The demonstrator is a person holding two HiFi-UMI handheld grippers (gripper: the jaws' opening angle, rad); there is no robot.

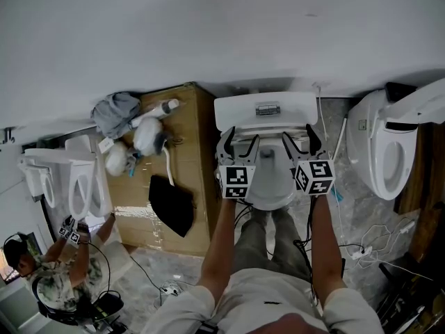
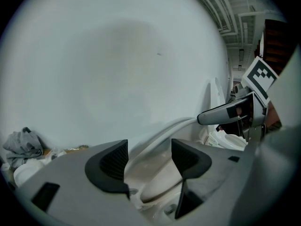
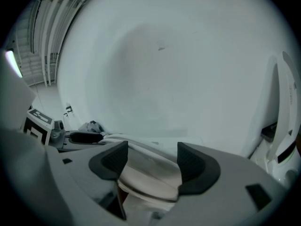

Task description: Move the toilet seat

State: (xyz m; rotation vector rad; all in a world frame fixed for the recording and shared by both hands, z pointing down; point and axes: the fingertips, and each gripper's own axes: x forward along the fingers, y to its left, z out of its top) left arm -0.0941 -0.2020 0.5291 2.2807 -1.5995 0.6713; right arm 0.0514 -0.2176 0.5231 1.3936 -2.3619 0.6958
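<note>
Closest to us, our two forearms (image 1: 221,249) reach forward over the toilet, one gripper in each hand. The left gripper (image 1: 241,143) has its jaws spread wide. In its own view the white rim of the toilet seat (image 2: 157,132) runs up between the two dark pads with a gap on either side, so nothing is clamped. The right gripper (image 1: 300,141) is released too. Its pads stand apart, and the pale seat shows between and just beyond them without either pad pressing on it. The two grippers sit level with each other at the seat's left and right edges, both angled down toward the bowl.

The seat is on the toilet directly in front of us, below the cistern (image 1: 265,110), which backs onto the plain wall (image 1: 208,26). We cannot tell whether the seat lies fully flat or is already tipped a little.

We judge this to be the approach step: both grippers are lined up on the rim and the grasp is not yet made. The next move calls for easing each pair of jaws further over the edge so that the pads bracket the rim squarely. Both then need to close together, because an uneven grip could twist the seat on its hinge.
</note>
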